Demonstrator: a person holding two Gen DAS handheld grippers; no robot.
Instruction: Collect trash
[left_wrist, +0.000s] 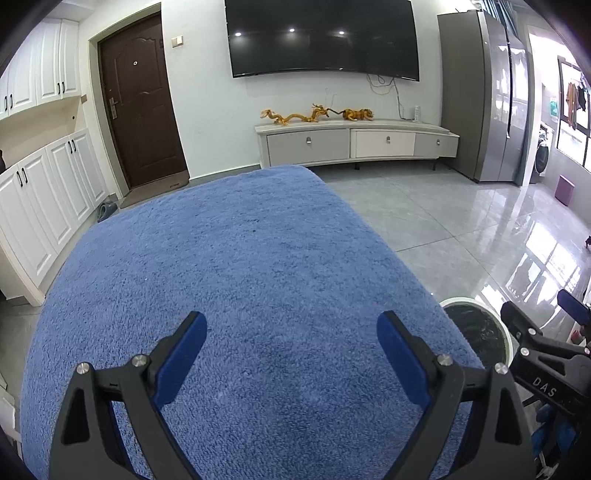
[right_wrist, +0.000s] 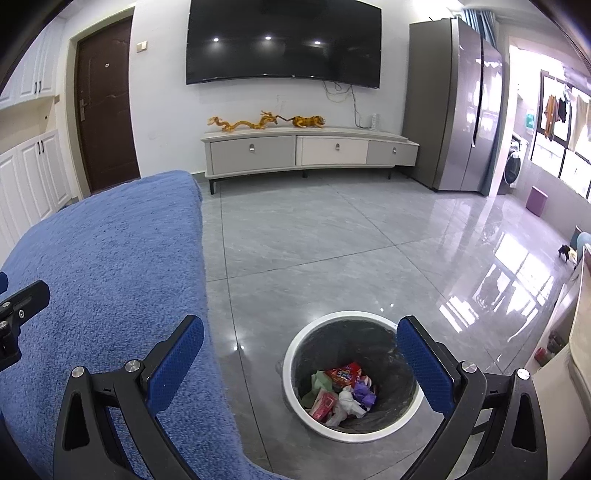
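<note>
A round white bin (right_wrist: 295, 354) with a black liner stands on the floor right of the table. It holds several pieces of trash (right_wrist: 341, 391): red, green, white and purple wrappers. My right gripper (right_wrist: 301, 330) is open and empty above the bin. My left gripper (left_wrist: 291, 325) is open and empty above the blue towel-covered table (left_wrist: 236, 251), which shows no trash on it. The bin's rim (left_wrist: 461, 303) shows at the right of the left wrist view, next to the right gripper's body (left_wrist: 543, 343).
The blue table top (right_wrist: 103, 258) fills the left of the right wrist view. Grey tiled floor (right_wrist: 314, 240) runs to a TV cabinet (right_wrist: 310, 151), a fridge (right_wrist: 454, 107) and a brown door (left_wrist: 142, 110). White cupboards (left_wrist: 44, 192) stand at left.
</note>
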